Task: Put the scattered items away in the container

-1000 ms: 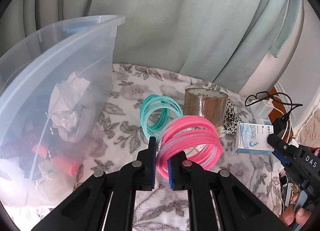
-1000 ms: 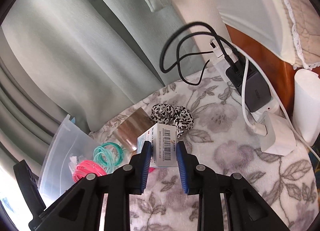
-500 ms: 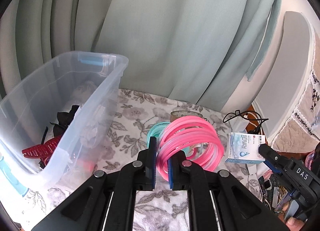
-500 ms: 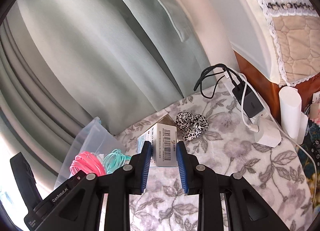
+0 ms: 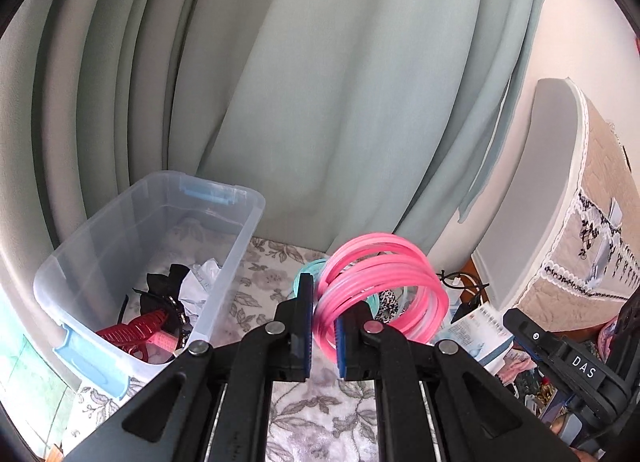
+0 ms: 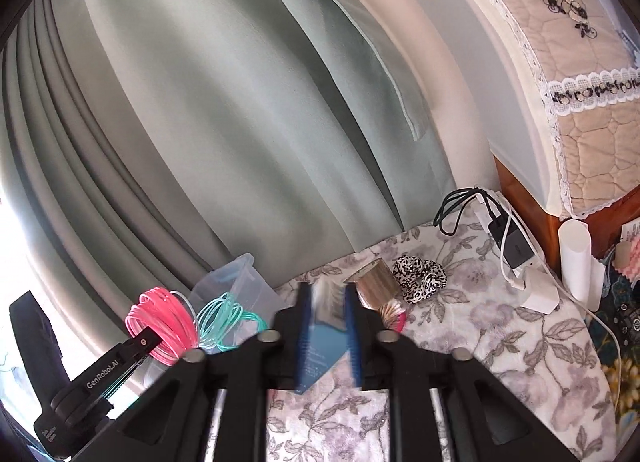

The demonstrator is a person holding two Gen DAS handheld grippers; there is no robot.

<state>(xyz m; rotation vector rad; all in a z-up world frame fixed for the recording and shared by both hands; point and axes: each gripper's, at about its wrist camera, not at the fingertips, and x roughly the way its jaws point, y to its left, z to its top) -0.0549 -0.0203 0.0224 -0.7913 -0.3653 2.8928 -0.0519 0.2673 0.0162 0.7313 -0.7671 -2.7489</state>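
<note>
Left gripper (image 5: 322,328) pinching pink rings (image 5: 380,294) aloft beside clear container (image 5: 244,230), right gripper (image 6: 328,326) closing, blurred blue-white box (image 6: 320,346) tilted between pads, above floral cloth (image 6: 480,326).

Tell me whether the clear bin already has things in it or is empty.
Partly filled. The clear bin holds a red hair claw, black items and crumpled white paper; much of its floor is bare.

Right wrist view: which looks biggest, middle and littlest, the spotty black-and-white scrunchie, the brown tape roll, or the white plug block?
1. Spotty black-and-white scrunchie, widest of the three.
2. Brown tape roll and white plug block look about alike; the tape roll is partly hidden behind the right gripper, so I won't rank them.
</note>
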